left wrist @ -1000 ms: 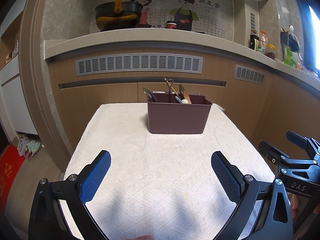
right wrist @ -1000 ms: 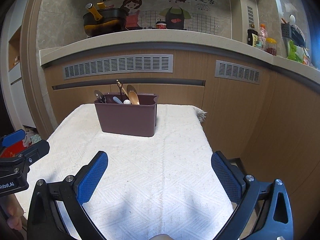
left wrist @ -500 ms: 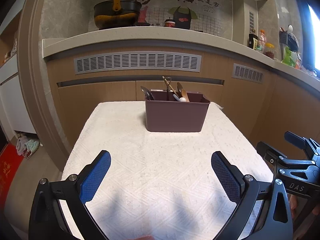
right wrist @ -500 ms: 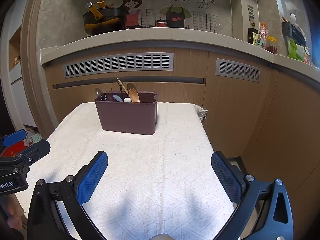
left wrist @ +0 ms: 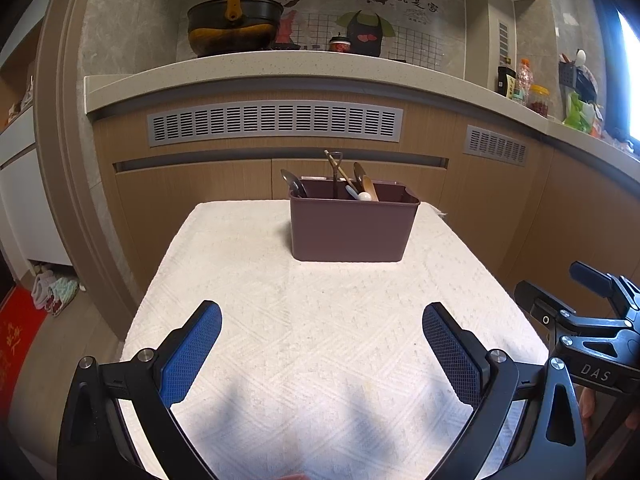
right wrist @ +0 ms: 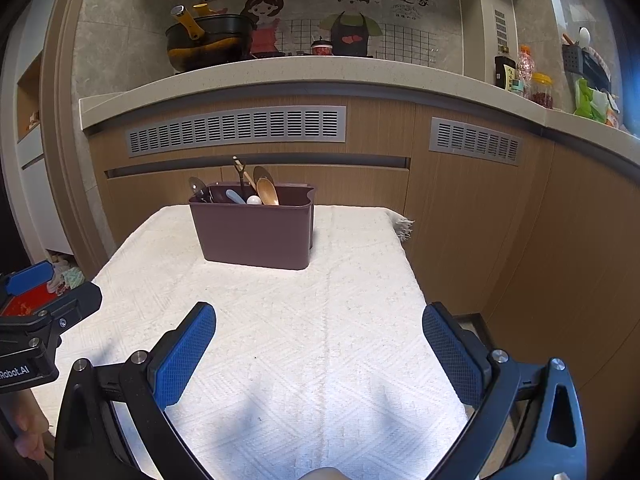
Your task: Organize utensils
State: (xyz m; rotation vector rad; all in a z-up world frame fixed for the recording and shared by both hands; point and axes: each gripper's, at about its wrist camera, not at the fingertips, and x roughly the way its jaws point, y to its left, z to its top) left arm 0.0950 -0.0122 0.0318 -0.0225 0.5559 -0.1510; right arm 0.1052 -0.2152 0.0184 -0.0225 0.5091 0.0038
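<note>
A brown plastic utensil holder (left wrist: pixel 350 226) (right wrist: pixel 254 232) stands near the far end of a table covered with a white woven cloth (left wrist: pixel 320 312) (right wrist: pixel 304 320). Several utensils stick up out of it, among them a wooden spoon (right wrist: pixel 267 191), a metal spoon (left wrist: pixel 293 185) and a white-tipped one (left wrist: pixel 363 196). My left gripper (left wrist: pixel 322 328) is open over the near part of the cloth, nothing between its blue pads. My right gripper (right wrist: pixel 320 326) is open too and holds nothing. Each gripper shows at the edge of the other's view.
Behind the table runs a wooden cabinet front with grey vent grilles (left wrist: pixel 276 124) under a stone counter (left wrist: pixel 280 66). A black wok (left wrist: pixel 234 32) sits on it; bottles and jars (left wrist: pixel 528 88) stand at the right. Floor with a red mat (left wrist: pixel 16 340) lies left.
Both grippers have drawn back slightly from the holder and tilted a little; the holder looks smaller and lower in both views. Both stay open and empty.
</note>
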